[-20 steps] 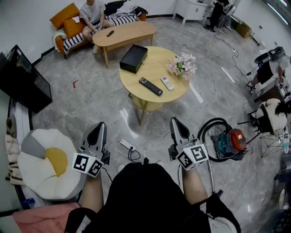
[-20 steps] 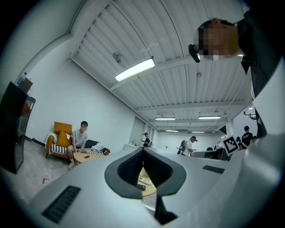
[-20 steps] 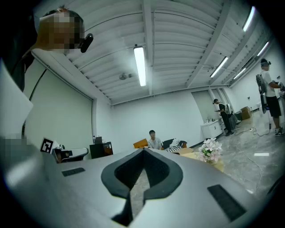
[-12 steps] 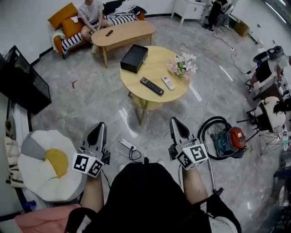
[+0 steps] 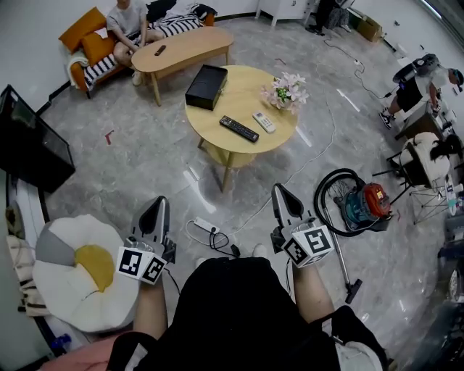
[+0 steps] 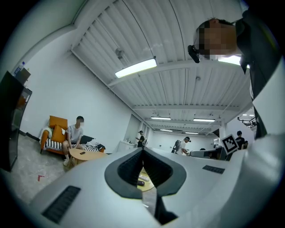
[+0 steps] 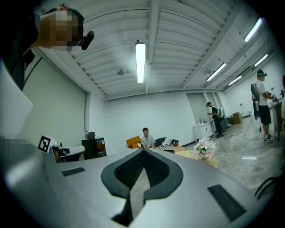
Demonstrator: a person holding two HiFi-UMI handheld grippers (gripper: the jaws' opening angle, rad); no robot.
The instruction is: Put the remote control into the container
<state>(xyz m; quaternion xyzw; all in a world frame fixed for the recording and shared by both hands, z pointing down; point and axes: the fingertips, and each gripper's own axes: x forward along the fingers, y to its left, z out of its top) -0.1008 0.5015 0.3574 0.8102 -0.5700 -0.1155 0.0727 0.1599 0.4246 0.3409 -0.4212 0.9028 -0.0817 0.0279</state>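
Note:
On the round wooden table (image 5: 225, 94) lie a black remote control (image 5: 239, 128) and, to its right, a white remote (image 5: 264, 122). A black box container (image 5: 206, 87) stands at the table's far left side. My left gripper (image 5: 158, 209) and right gripper (image 5: 280, 194) are held close to my body, well short of the table, both shut and holding nothing. In the left gripper view the table with the black remote (image 6: 140, 182) shows through the notch between the jaws. The right gripper view looks across the room at head height.
A pink flower bouquet (image 5: 286, 91) sits on the table's right part. A power strip and cable (image 5: 210, 233) lie on the floor ahead of my feet. A vacuum cleaner (image 5: 359, 204) stands right, an egg-shaped cushion (image 5: 76, 269) left. A person sits on the far sofa (image 5: 123, 14) behind an oval table (image 5: 181, 49).
The head view has shifted forward: the table and the room have slid up and left in the picture. Both grippers keep the same shut pose near my body.

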